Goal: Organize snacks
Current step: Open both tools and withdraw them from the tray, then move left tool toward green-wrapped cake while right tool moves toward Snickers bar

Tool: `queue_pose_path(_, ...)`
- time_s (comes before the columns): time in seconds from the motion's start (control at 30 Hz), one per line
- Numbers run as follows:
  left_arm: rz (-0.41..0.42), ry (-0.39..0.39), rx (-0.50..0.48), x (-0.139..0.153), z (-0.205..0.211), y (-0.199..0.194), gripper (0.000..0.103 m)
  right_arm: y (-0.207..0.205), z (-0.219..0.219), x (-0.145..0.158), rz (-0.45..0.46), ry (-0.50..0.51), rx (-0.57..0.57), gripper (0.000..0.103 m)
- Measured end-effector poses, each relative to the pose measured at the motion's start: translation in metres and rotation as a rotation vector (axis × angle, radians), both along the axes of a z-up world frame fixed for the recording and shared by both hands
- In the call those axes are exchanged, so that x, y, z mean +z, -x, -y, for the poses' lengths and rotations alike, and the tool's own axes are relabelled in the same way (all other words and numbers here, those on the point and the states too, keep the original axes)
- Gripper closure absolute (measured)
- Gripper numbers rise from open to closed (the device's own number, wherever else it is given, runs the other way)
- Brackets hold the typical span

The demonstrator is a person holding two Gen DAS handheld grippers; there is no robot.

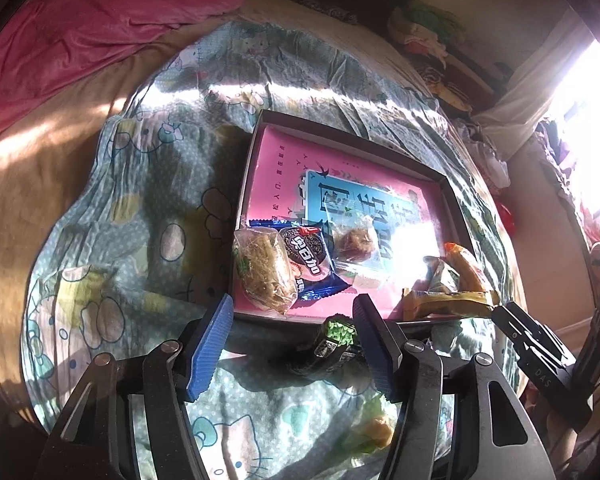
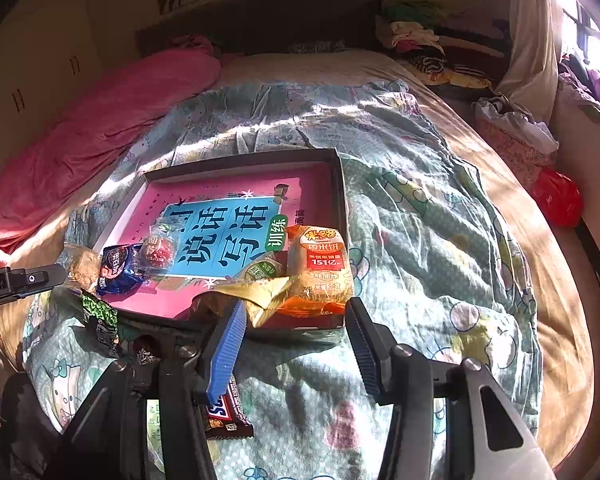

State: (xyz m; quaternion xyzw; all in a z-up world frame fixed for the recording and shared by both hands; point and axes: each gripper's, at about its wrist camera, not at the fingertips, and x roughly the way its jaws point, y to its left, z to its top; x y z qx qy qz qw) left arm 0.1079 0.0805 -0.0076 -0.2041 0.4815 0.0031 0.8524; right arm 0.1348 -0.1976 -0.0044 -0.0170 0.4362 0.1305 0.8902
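Left gripper (image 1: 294, 336): jaws apart, empty, green pack (image 1: 334, 344) lying loose between them outside the box (image 1: 452, 200) | right gripper (image 2: 296, 340): apart, empty | snacks line the box's near edge, likely within easy reach.

A bed (image 2: 500, 184) carries a cartoon-print quilt (image 2: 412, 216), a pink blanket (image 2: 100, 128) and a shallow box (image 2: 340, 184).
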Motion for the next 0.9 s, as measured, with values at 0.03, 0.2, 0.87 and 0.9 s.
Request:
queue_pose_path(0.03,0.003,-0.003,-0.003,0.001,0.001,0.001,0.037,0.001,0.001,0.001,0.004,-0.005,0.001,0.052)
queue_pose_path(0.2,0.014,-0.028,-0.01,0.008,0.006,0.003,0.034,0.007,0.001,0.008,0.029,-0.024,0.008,0.051)
queue_pose_path(0.87,0.049,-0.039,-0.036,0.022,0.018,0.019,0.031,0.038,-0.012,0.023,0.077,-0.088,0.093,0.045)
queue_pose_path(0.9,0.049,-0.039,-0.039,0.022,0.019,0.02,0.031,0.039,-0.013,0.023,0.075,-0.088,0.095,0.045)
